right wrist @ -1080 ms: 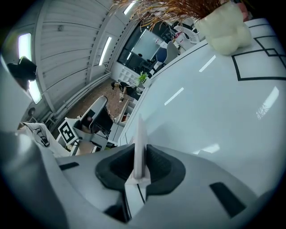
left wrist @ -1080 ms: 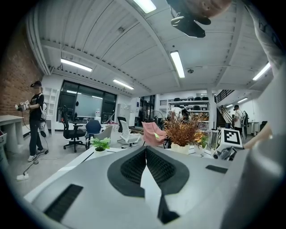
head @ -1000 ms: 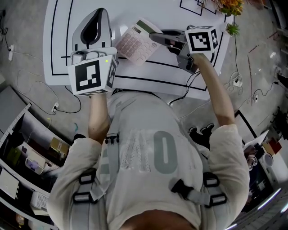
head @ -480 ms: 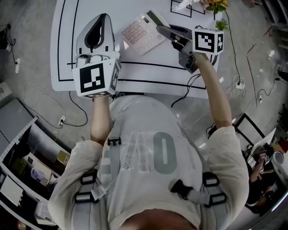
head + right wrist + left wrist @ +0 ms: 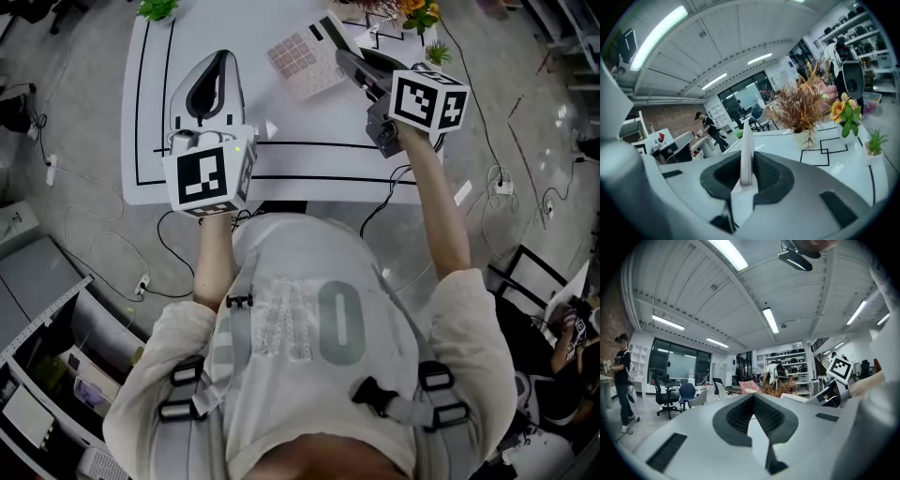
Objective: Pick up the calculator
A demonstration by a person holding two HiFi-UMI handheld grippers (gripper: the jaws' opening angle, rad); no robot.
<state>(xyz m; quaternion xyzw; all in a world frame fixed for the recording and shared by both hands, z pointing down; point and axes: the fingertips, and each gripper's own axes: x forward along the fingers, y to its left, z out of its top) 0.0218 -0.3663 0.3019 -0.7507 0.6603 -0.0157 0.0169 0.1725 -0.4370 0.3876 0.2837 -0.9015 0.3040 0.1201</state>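
White lined surface point(image 5: 150, 141) below: my right hand-held gripper point(image 5: 343, 60) pinches the calculator point(image 5: 302, 62) edge-on, clear above the far right corner, its long axis running left from the jaws, while my left hand-held gripper point(image 5: 222, 59), pressed together and empty, hovers toward the left edge.

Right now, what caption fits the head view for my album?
Right gripper holds the calculator over the white table; left gripper empty.
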